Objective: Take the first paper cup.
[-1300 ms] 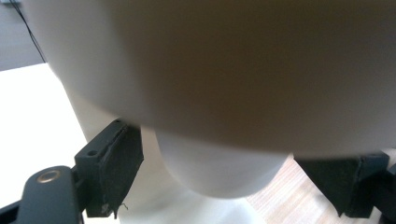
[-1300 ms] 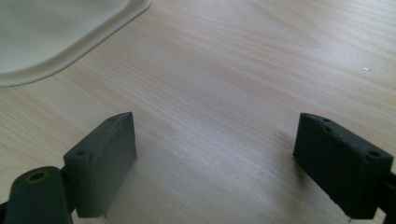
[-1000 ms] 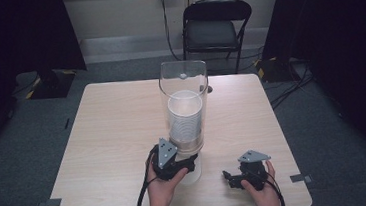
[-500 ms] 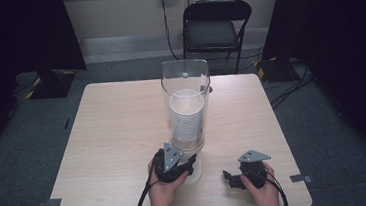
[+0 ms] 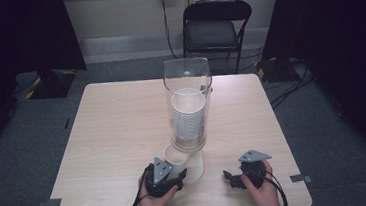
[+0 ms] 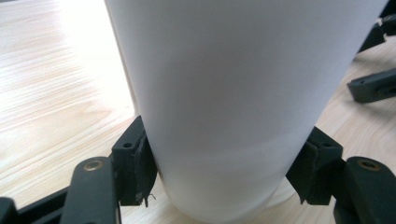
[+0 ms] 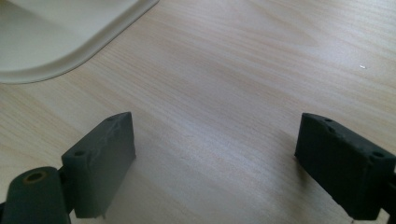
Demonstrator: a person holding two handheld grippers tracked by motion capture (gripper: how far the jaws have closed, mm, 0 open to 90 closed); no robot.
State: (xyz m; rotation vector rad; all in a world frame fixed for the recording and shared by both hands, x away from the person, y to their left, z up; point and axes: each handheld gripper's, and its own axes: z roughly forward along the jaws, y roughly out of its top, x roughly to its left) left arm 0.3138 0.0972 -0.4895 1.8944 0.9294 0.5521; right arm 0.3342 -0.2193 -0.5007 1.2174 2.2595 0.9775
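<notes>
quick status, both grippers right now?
Left gripper: closed on the white paper cup, which it holds below the dispenser.
Right gripper: open, holding nothing, over the table.

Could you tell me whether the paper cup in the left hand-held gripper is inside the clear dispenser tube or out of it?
Out: the paper cup sits below the clear dispenser tube, clamped by the left hand-held gripper.

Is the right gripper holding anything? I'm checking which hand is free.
No: the right gripper has its jaws wide apart over bare table.
</notes>
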